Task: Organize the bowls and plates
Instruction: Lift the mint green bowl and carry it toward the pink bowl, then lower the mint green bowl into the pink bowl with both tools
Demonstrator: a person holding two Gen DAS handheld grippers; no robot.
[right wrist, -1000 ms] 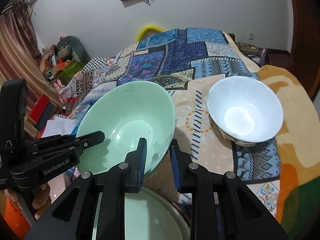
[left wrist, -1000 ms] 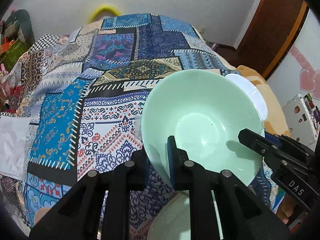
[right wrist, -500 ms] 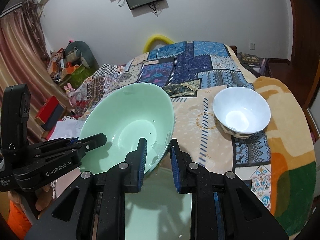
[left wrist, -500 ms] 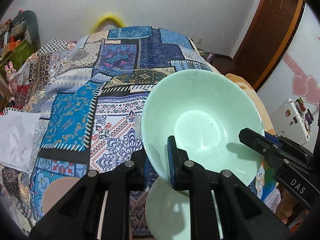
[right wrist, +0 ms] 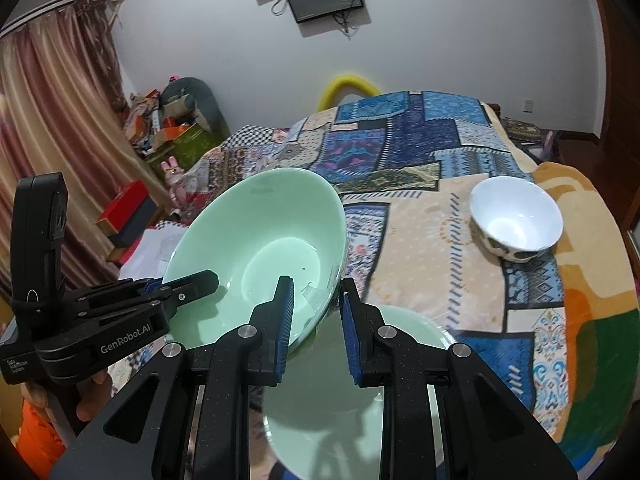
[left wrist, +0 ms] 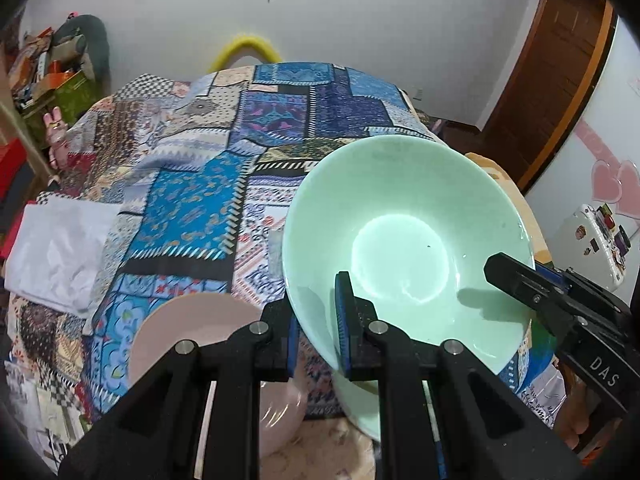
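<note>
I hold the green bowl [left wrist: 404, 240] at frame centre, tilted above the bed: left gripper [left wrist: 316, 344] and right gripper [right wrist: 316, 332] each pinch opposite rim walls, sharing its weight clear of the green plate [right wrist: 340, 408] below.

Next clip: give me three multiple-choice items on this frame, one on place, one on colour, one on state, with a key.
1. Where is the white bowl?
A. on the blanket
B. inside the pink bowl
C. on the floor

2. What colour is the bowl that both grippers hold?
A. white
B. pale green
C. pink

3. How is the left gripper?
A. open, holding nothing
B. out of view
C. shut on the green bowl's rim

Key:
1 A: it stands alone on the patterned blanket.
2 B: its whole inside is pale green.
3 C: its jaws pinch the rim; the right gripper grips the opposite edge.
</note>
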